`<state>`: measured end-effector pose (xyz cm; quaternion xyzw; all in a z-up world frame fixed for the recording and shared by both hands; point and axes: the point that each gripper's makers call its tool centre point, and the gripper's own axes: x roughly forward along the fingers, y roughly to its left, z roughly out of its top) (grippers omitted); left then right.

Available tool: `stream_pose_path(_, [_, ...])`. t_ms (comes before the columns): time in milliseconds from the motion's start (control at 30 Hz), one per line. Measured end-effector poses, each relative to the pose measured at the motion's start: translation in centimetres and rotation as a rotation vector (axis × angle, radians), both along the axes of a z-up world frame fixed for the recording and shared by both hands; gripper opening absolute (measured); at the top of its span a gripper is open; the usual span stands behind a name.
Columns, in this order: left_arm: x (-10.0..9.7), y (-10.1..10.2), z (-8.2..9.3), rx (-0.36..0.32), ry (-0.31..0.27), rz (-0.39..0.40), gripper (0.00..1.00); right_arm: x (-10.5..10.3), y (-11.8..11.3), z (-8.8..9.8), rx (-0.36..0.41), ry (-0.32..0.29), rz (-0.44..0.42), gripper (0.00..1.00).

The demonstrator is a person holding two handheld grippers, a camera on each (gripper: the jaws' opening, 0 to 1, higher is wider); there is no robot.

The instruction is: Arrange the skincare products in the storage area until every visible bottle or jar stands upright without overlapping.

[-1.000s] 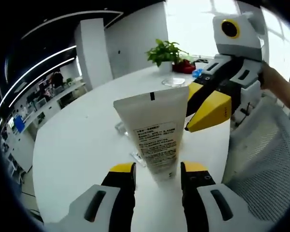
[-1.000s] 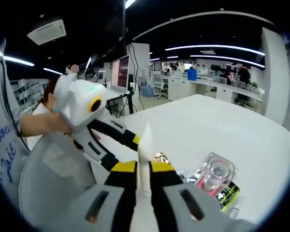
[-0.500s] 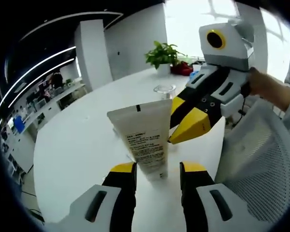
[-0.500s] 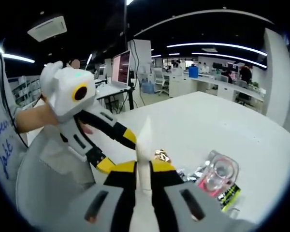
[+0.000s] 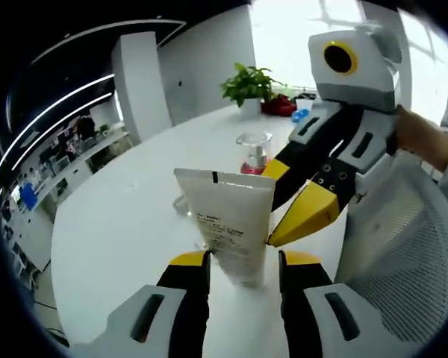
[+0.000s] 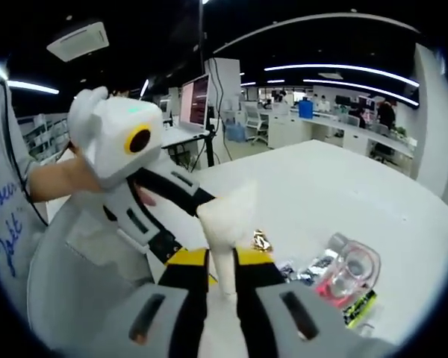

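Observation:
A white squeeze tube (image 5: 235, 224) with small printed text stands crimped end up over the white table (image 5: 112, 224). Its lower end sits in the gap between my left gripper's (image 5: 243, 262) yellow-tipped jaws, which stand open with room on both sides. My right gripper (image 5: 287, 198) reaches in from the right, and its yellow tips pinch the tube's right edge. In the right gripper view the tube (image 6: 228, 220) rises between the right gripper's (image 6: 222, 261) jaws, which are shut on it. The left gripper (image 6: 183, 220) comes in from the left there, jaws spread.
A clear jar with pink contents (image 5: 252, 149) stands behind the tube, and appears again as a clear pink container (image 6: 352, 272) beside sachets (image 6: 358, 307) and a small gold item (image 6: 262, 240). A potted plant (image 5: 252, 80) stands far back. A mesh chair (image 5: 411, 253) is at the right.
The tube has sunk lower between the left jaws and twisted, so its flat face now partly shows in the right gripper view. The right gripper has shifted lower along the tube's edge.

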<state>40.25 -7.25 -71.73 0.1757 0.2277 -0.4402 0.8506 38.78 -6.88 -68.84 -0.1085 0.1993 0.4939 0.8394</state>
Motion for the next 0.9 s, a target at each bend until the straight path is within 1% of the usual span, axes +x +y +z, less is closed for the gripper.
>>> stream_pose_path(100, [0.1, -0.1, 0.0, -0.002, -0.002, -0.003, 0.32, -0.1, 0.2, 0.0, 0.003, 0.003, 0.006, 0.12])
stream_pose_path(200, [0.0, -0.3, 0.1, -0.011, 0.000, -0.009, 0.25, 0.0, 0.3, 0.0, 0.003, 0.003, 0.007, 0.12])
stream_pose_path(300, [-0.1, -0.4, 0.1, -0.014, 0.002, -0.011, 0.23, 0.1, 0.3, 0.1, 0.004, 0.002, 0.006, 0.11])
stream_pose_path(367, [0.0, -0.3, 0.1, -0.014, 0.001, -0.008, 0.22, 0.2, 0.2, 0.1, 0.002, 0.000, 0.004, 0.11])
stream_pose_path(467, [0.2, 0.0, 0.0, -0.009, -0.001, -0.004, 0.18, 0.4, 0.0, 0.2, 0.002, -0.003, -0.003, 0.11])
stream_pose_path(533, [0.3, 0.3, -0.1, -0.011, 0.008, -0.001, 0.16, 0.7, -0.3, 0.4, 0.003, -0.009, -0.013, 0.12])
stream_pose_path(600, [0.3, 0.3, -0.2, -0.014, 0.007, 0.001, 0.15, 0.9, -0.6, 0.6, 0.004, -0.013, -0.020, 0.12])
stream_pose_path(733, [0.1, 0.2, -0.2, -0.016, 0.008, -0.027, 0.15, 1.3, -1.1, 0.7, 0.001, -0.020, -0.034, 0.12])
stream_pose_path(767, [0.0, 0.1, -0.2, -0.016, 0.010, -0.044, 0.14, 1.3, -1.2, 0.7, 0.002, -0.021, -0.038, 0.12])
stream_pose_path(800, [0.0, 0.1, -0.2, -0.023, 0.023, -0.050, 0.14, 1.4, -1.4, 0.8, 0.002, -0.021, -0.043, 0.12])
stream_pose_path(900, [0.4, 0.2, -0.3, -0.037, 0.031, -0.059, 0.14, 1.5, -1.8, 0.8, -0.002, -0.025, -0.050, 0.12])
